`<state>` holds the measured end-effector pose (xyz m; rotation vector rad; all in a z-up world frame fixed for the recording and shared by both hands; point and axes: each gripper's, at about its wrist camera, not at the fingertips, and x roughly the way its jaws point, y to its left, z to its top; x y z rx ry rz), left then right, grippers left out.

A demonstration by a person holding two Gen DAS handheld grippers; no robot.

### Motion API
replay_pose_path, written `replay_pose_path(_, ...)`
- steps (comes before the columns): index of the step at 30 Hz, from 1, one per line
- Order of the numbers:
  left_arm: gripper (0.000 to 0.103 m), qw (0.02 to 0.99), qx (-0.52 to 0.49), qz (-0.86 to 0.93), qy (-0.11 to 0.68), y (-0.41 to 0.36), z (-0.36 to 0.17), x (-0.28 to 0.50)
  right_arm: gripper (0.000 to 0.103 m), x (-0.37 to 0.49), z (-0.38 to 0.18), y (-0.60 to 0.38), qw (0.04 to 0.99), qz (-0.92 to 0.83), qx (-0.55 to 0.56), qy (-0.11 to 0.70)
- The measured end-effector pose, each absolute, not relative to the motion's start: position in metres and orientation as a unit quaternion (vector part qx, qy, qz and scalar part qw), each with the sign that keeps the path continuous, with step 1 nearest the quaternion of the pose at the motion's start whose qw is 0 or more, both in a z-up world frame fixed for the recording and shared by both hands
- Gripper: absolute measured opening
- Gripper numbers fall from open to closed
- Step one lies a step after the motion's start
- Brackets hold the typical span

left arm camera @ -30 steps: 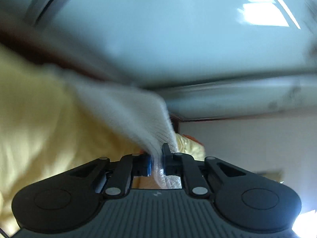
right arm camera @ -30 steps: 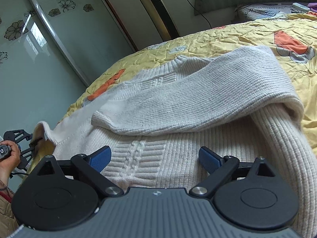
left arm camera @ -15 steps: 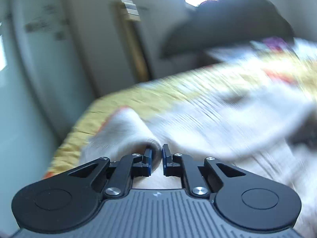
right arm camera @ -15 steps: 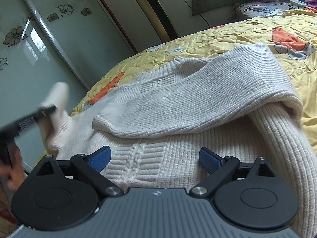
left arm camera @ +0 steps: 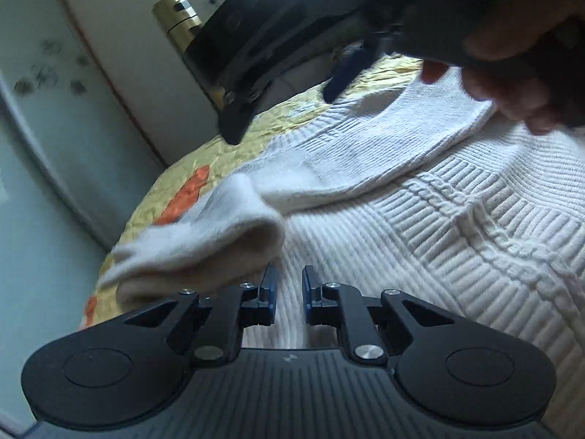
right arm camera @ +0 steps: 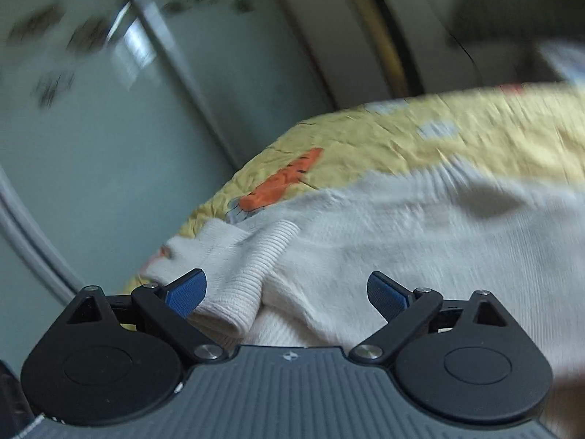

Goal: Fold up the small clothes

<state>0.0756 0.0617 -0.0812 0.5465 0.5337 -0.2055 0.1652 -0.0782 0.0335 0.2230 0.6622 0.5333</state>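
A cream ribbed knit sweater (left arm camera: 420, 241) lies on a yellow quilted bed (left arm camera: 161, 197), one sleeve folded across its body. My left gripper (left arm camera: 287, 292) hovers just over the sweater body, its jaws a narrow gap apart with nothing between them. A second sleeve (left arm camera: 204, 245) lies loose just left of its fingertips. My right gripper (right arm camera: 287, 289) is wide open low over the sweater (right arm camera: 402, 248), with a ribbed sleeve cuff (right arm camera: 245, 285) lying between its fingers. The right gripper also shows in the left wrist view (left arm camera: 340, 73), above the folded sleeve.
The yellow bed cover (right arm camera: 365, 139) carries orange patches (right arm camera: 281, 186). A pale green sliding door with flower prints (right arm camera: 91, 117) stands left of the bed. A gold column (left arm camera: 179, 18) and a dark headboard (right arm camera: 512, 22) stand beyond.
My left gripper carried the sleeve from the bed's left edge over the sweater body and let go of it. My right gripper swung left, over the cuff.
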Motion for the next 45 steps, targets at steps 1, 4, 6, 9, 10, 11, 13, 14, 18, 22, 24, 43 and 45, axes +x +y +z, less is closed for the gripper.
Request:
replay_pose_path(1,0.014,0.927,0.247,-0.092,0.266,0.068,-0.080,0.073,0.095,0.166,0.041,-0.059,0.911,0.272,0.051,0.306)
replay_pose_path(4,0.014,0.938,0.187,-0.061,0.287,0.086,-0.076,0.071,0.089,0.155,0.048,0.001,0.911,0.308,-0.121,0.247)
replay_pose_path(6,0.023,0.941,0.154,-0.040,0.298,0.099,-0.078,0.073,0.087,0.143,0.039,0.037,0.890,0.332,-0.233,0.211)
replay_pose_path(9,0.058,0.947,0.107,-0.015,0.303,0.115,-0.081,0.075,0.085,0.127,0.018,0.068,0.859,0.336,-0.339,0.187)
replay_pose_path(10,0.064,0.948,0.097,-0.006,0.302,0.118,-0.080,0.075,0.084,0.125,0.012,0.073,0.854,0.331,-0.357,0.184)
replay_pose_path(11,0.070,0.949,0.089,-0.002,0.302,0.120,-0.077,0.073,0.084,0.124,0.006,0.075,0.853,0.317,-0.373,0.180)
replay_pose_path(13,0.070,0.950,0.081,-0.007,0.303,0.122,-0.077,0.073,0.083,0.124,-0.003,0.079,0.859,0.274,-0.401,0.162)
replay_pose_path(14,0.070,0.950,0.082,-0.005,0.302,0.121,-0.078,0.073,0.082,0.126,-0.005,0.079,0.863,0.255,-0.408,0.153)
replay_pose_path(18,0.073,0.950,0.092,-0.001,0.299,0.117,-0.079,0.073,0.081,0.142,-0.001,0.079,0.881,0.246,-0.371,0.159)
replay_pose_path(22,0.074,0.950,0.084,-0.003,0.300,0.120,-0.079,0.072,0.078,0.156,-0.005,0.099,0.878,0.262,-0.366,0.162)
replay_pose_path(24,0.077,0.950,0.072,-0.004,0.303,0.124,-0.078,0.073,0.072,0.165,-0.007,0.110,0.878,0.268,-0.362,0.165)
replay_pose_path(43,0.081,0.948,0.054,-0.012,0.314,0.129,-0.079,0.076,0.011,0.197,0.032,-0.144,0.927,0.128,0.262,0.238)
replay_pose_path(45,0.084,0.946,0.060,-0.017,0.318,0.127,-0.079,0.077,0.012,0.185,0.011,-0.180,0.916,0.082,0.306,0.247)
